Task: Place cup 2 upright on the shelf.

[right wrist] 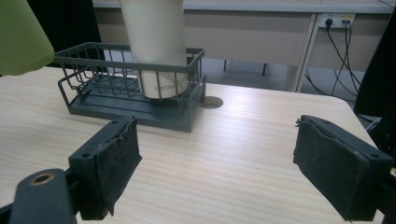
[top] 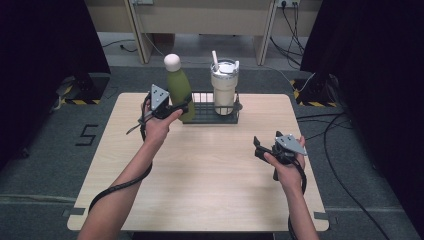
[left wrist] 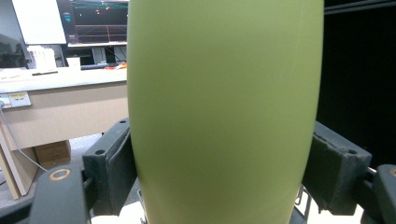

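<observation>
A green bottle with a white cap is upright at the left end of a dark wire rack. My left gripper is shut on its lower body, and the pads press both sides of the green bottle in the left gripper view. In the right gripper view the bottle's base hangs above the table, left of the rack. A cream tumbler with a lid and straw stands in the rack's right end. My right gripper hovers over the table's right side, jaws apart with nothing between them.
The light wooden table has a small round hole just right of the rack. Cables lie on the floor to the right, and a desk stands beyond the far edge.
</observation>
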`<state>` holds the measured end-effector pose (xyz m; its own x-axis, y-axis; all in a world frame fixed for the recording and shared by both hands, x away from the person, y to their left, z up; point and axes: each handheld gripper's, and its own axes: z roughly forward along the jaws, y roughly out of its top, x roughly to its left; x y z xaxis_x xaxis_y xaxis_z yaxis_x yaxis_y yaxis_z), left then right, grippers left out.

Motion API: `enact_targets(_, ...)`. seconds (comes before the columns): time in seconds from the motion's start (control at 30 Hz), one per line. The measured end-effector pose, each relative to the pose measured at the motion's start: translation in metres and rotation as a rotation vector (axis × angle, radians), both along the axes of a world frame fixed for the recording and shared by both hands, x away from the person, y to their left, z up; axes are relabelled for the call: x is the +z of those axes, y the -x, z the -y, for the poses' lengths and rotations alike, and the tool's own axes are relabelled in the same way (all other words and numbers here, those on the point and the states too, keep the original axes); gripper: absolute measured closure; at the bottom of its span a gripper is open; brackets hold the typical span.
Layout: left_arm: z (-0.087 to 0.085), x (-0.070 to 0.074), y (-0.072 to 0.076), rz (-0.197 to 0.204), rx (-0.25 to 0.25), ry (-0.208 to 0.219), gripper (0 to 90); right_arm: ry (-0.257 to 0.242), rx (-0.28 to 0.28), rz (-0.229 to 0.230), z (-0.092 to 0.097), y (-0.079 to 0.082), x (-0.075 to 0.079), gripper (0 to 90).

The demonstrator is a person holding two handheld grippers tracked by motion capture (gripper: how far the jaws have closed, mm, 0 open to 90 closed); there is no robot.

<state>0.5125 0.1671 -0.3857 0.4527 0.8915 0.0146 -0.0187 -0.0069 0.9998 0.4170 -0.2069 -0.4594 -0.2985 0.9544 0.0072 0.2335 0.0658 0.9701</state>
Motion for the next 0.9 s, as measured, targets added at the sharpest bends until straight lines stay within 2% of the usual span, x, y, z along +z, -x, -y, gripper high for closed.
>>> enact_targets(0.9, 0.019, 0.011, -0.026, -0.009, -0.001, 0.009, 20.5, -0.007, -0.006, -0.001, 0.003, 0.000, -0.001, 14.4)
